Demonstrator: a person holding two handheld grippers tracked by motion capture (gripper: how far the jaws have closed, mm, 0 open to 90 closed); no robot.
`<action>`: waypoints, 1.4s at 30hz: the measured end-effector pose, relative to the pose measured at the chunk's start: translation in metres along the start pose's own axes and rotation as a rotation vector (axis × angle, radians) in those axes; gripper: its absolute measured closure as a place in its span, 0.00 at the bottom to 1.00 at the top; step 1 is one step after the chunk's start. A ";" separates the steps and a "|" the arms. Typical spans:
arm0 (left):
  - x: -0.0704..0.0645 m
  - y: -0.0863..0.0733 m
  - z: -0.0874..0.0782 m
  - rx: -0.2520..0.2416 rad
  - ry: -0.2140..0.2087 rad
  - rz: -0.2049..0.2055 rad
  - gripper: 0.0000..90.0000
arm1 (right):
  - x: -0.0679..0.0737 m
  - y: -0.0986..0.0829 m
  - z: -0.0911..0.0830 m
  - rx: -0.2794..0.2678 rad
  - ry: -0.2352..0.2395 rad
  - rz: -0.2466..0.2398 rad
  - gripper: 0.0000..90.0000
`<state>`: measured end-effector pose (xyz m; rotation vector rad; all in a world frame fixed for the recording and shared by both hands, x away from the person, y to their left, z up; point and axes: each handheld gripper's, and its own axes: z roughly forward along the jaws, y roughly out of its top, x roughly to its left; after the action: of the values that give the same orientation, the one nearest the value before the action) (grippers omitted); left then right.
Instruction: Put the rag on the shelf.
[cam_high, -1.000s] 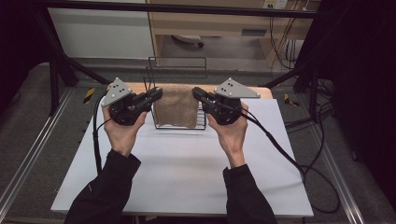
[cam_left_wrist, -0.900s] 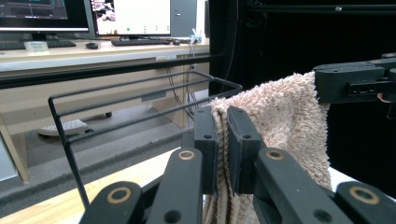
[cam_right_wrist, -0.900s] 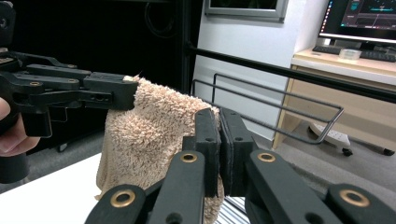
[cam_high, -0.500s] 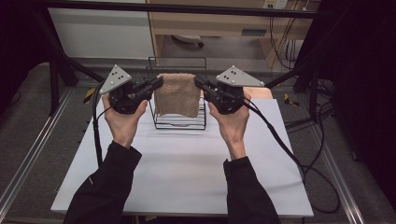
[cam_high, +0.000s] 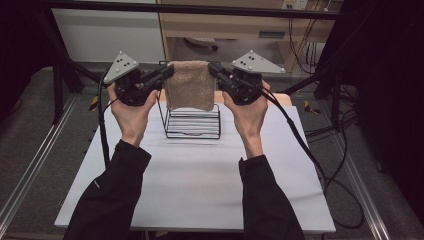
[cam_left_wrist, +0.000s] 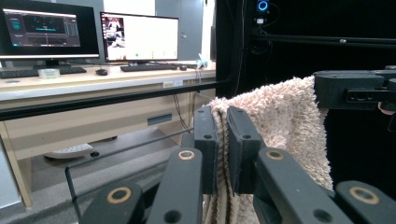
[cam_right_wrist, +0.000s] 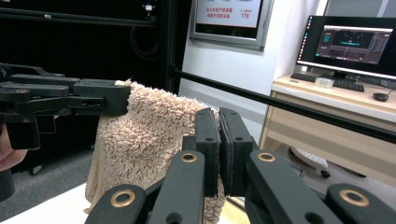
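Observation:
A beige fluffy towel hangs folded in the air above a black wire rack at the back of the white table. My left gripper is shut on the towel's upper left corner, and my right gripper is shut on its upper right corner. In the left gripper view the towel is pinched between the jaws of the left gripper, with the other gripper gripping its far corner. The right gripper view shows the towel stretched from the right gripper to the other one.
Black cables trail from both grippers over the table. Black frame bars cross above the table's far edge. Beyond it stand a wooden desk with monitors and keyboards.
Both grippers have lifted the towel up from the wire rack and away from me, holding it stretched between them. The towel now hangs clear above the rack.

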<state>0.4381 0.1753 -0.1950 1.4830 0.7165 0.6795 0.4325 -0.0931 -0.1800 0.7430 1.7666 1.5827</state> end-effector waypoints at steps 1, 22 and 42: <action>0.001 0.002 0.001 -0.001 0.002 0.000 0.93 | -0.001 0.002 0.001 -0.002 0.000 0.001 0.97; 0.020 0.027 0.023 -0.020 0.034 -0.020 0.93 | -0.019 0.024 0.030 -0.028 -0.022 -0.008 0.97; 0.043 0.024 0.055 -0.007 0.070 -0.032 0.93 | -0.042 0.018 0.066 -0.025 -0.042 0.008 0.97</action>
<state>0.5086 0.1737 -0.1730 1.4446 0.7893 0.7123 0.5098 -0.0824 -0.1629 0.7670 1.7122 1.5803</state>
